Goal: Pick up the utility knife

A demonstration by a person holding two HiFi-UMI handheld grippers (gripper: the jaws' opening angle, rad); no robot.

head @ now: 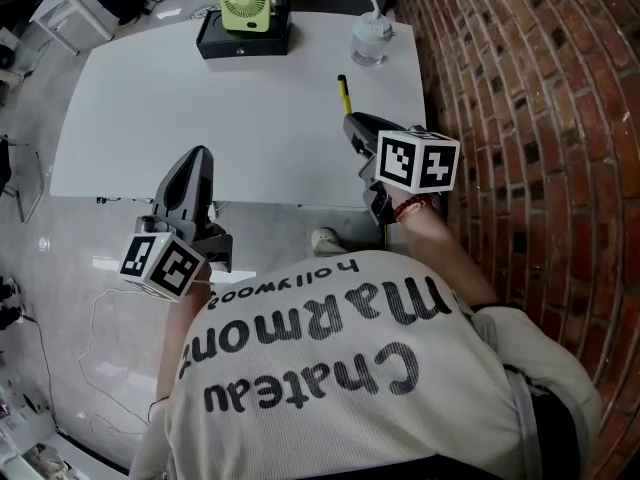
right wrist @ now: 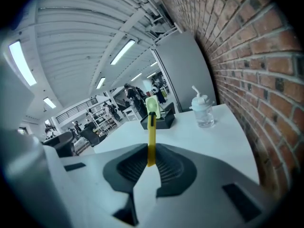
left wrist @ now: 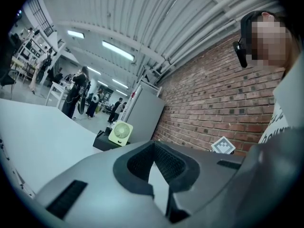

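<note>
The utility knife [head: 343,92], yellow with a black tip, sticks out ahead of my right gripper [head: 350,120] over the white table [head: 250,118] near its right edge. In the right gripper view the knife [right wrist: 151,132] runs straight up from between the two pads, and the right gripper [right wrist: 151,151] is shut on its near end. My left gripper [head: 203,153] hovers at the table's front edge on the left. Its tips meet in the left gripper view [left wrist: 154,145], with nothing between them.
A green fan [head: 247,3] stands on a black box [head: 243,38] at the table's far edge. A clear bottle [head: 370,38] stands at the far right corner. A brick wall [head: 530,118] runs close along the right side. Floor lies left of and in front of the table.
</note>
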